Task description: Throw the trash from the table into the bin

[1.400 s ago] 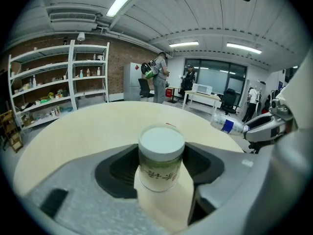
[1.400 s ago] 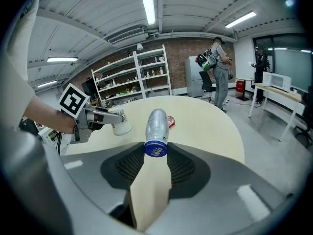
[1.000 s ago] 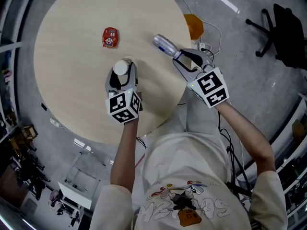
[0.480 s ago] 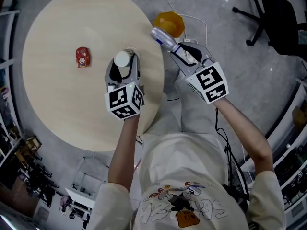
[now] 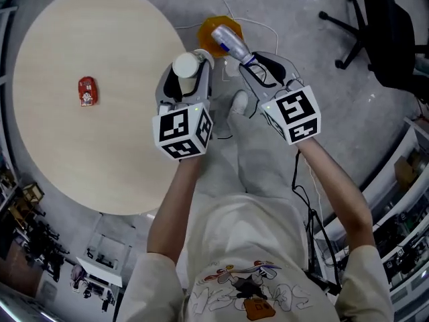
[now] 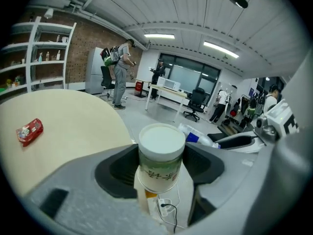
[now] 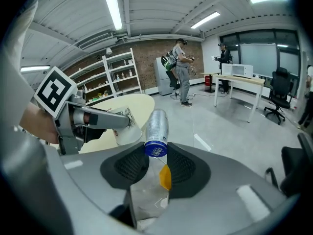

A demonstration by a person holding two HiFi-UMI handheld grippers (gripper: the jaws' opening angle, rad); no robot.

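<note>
Far to my left a red snack packet (image 5: 87, 90) lies alone on the round, pale bench (image 5: 100, 159), well apart from both of my tools. My left gripper (image 5: 187, 79) hangs at the bench's right edge. Its fingers are clenched on a white paper cup (image 5: 187, 66) with a lid. The cup stands upright between them, lid up, and the left gripper view shows both pads pressed to its sides below the lid, with grey floor (image 5: 268, 5) under it rather than bench. Just beyond the cup, down on that floor, sits the orange bin (image 5: 209, 29).

To the right of that, my right gripper (image 5: 253, 64) is grasping a clear plastic bottle (image 5: 230, 43) with a blue band. The fingers close on the blue end, and the rest of the bottle points away from me. In the head view its far end lies over the bin. My two grippers are side by side, near each other but not touching. Farthest right, a black office chair (image 5: 389, 39) stands on the floor.
</note>
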